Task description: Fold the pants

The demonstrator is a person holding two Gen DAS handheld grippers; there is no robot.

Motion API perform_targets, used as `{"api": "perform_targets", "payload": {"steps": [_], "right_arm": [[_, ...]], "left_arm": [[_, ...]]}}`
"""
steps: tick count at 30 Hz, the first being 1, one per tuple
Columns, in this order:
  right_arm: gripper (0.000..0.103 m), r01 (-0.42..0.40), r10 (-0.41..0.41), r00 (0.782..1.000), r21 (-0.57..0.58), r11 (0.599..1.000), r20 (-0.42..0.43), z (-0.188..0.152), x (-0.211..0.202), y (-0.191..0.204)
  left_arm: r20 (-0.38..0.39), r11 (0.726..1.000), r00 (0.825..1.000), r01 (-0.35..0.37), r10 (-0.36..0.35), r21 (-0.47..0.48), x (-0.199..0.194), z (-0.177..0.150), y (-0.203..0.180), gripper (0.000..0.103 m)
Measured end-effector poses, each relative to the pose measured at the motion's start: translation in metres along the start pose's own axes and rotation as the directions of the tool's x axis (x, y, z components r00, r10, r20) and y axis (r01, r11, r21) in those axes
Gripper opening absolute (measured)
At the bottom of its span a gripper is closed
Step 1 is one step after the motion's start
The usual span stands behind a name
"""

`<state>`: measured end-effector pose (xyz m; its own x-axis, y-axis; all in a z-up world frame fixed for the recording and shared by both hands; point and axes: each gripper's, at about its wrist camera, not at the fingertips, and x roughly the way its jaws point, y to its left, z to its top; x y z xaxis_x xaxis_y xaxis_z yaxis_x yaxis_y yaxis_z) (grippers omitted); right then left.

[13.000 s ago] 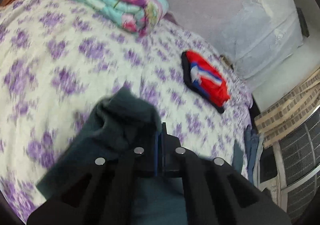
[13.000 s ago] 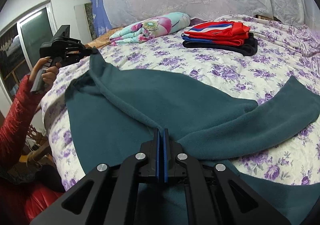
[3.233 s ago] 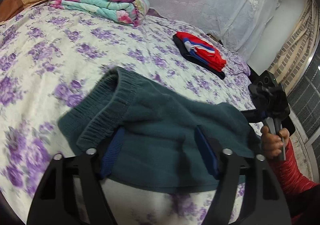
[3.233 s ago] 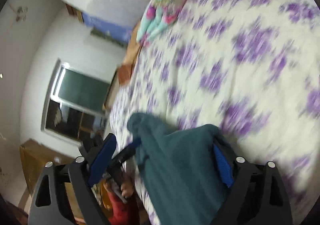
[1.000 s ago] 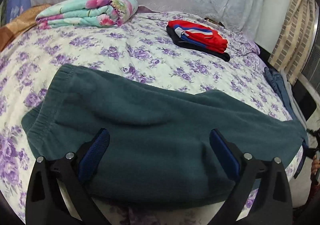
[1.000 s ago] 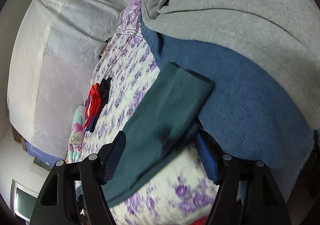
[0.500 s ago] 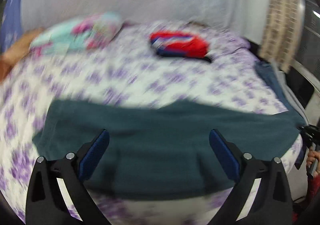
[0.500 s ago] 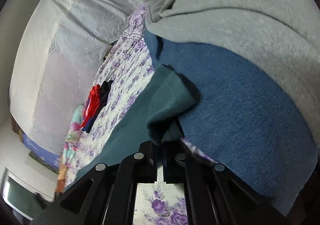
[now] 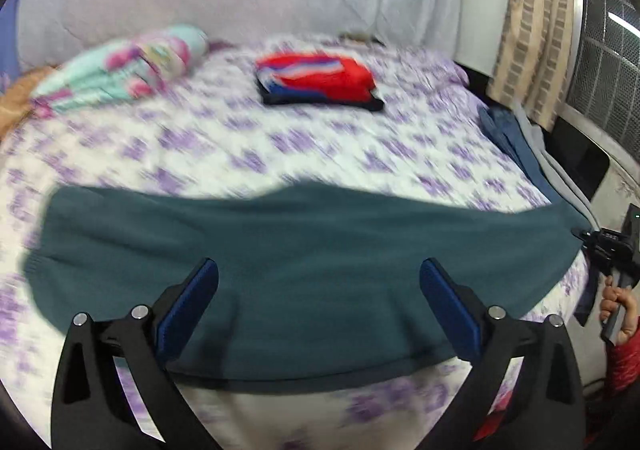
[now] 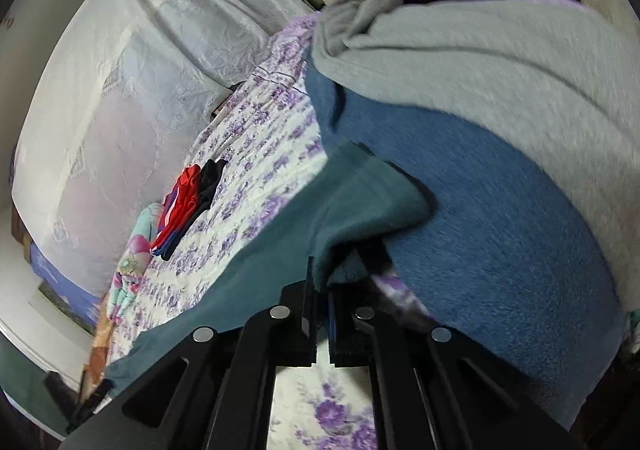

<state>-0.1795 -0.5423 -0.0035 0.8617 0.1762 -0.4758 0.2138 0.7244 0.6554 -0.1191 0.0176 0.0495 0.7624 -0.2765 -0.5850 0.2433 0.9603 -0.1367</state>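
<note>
One gripper (image 10: pixel 320 286), the right, pinches the pants (image 10: pixel 360 202) hem at six o'clock; the left (image 9: pixel 318 302) gapes empty, so a one-handed pull risks skewing them.

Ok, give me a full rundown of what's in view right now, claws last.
teal pants: one, dark teal, spread lengthwise across the near side of the bed.
bedspread: one, white with purple flowers, covering the bed.
folded clothes stack: one, red and blue on black, far middle of the bed.
folded quilt: one, mint with pink flowers, far left of the bed.
blue garment: one, blue, draped at the bed's right edge beside the pants' end.
grey garment: one, grey, lying over the blue one.
curtain: one, beige striped, right of the bed.
left claw: black with blue pads, open above the pants' near edge.
right claw: black, shut on the pants' end.
</note>
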Motion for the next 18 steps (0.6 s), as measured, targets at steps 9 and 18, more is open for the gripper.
{"api": "perform_targets", "payload": {"steps": [9,18], "right_arm": [[0.004,0.005,-0.002,1.0,-0.098,0.995,0.025,0.007,-0.001,0.043],[0.004,-0.154,0.137,0.988,-0.384,0.911,-0.071,-0.018,0.031,0.186]], "left_arm": [[0.068,0.938,0.984,-0.138,0.167,-0.319,-0.054,-0.013,0.138,0.098],[0.048,0.878,0.975,-0.174,0.217,-0.446,-0.045,-0.047,0.191,0.098]]}}
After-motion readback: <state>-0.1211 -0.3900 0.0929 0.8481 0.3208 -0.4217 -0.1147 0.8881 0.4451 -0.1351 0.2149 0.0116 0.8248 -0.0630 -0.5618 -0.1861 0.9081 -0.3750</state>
